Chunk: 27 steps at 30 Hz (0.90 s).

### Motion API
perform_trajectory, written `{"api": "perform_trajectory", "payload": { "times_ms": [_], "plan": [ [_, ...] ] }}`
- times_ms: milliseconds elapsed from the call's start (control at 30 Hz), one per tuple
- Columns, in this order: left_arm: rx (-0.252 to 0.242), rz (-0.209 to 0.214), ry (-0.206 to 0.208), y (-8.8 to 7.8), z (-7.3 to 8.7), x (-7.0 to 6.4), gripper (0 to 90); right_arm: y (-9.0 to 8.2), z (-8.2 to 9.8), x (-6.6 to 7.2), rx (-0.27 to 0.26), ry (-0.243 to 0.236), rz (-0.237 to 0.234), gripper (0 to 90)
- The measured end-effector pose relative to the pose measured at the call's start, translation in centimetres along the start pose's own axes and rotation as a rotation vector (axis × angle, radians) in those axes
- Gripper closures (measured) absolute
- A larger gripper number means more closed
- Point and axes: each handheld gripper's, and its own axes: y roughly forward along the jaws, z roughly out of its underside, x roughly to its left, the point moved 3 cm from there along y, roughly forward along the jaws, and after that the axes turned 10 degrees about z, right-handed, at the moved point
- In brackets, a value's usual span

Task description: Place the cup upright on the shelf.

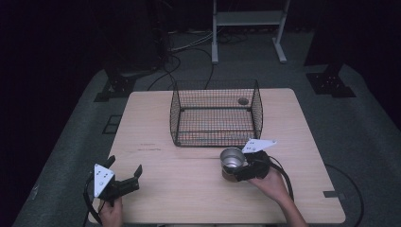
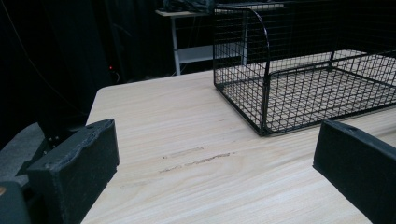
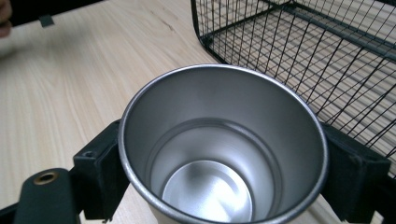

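Leftmost, the left gripper is held idle near the front-left corner of the wooden table, its jaws spread wide with nothing between them, presumably kept out of the way. Further right, a black wire basket is seen standing empty at mid-table, its open top suited to receive something. Just in front of its right corner, an empty steel cup is clasped upright by the right gripper, one jaw pressed to either side of the wall, probably for a lift into that basket.

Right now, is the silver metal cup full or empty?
Empty: the silver metal cup stands upright, and the right gripper view shows its bare shiny bottom.
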Motion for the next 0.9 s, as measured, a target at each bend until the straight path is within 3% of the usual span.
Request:
{"api": "perform_trajectory", "payload": {
  "times_ms": [367, 900],
  "plan": [
    [0.004, 0.005, 0.002, 0.1, 0.0, -0.1, 0.0, -1.8, -1.5, -1.3, -0.001, 0.041, -0.040, 14.4],
    [-0.001, -0.001, -0.007, -0.1, 0.0, 0.2, 0.0, -3.7, -5.2, -2.5, -0.030, 0.044, -0.074, 14.5]
  ]
}}
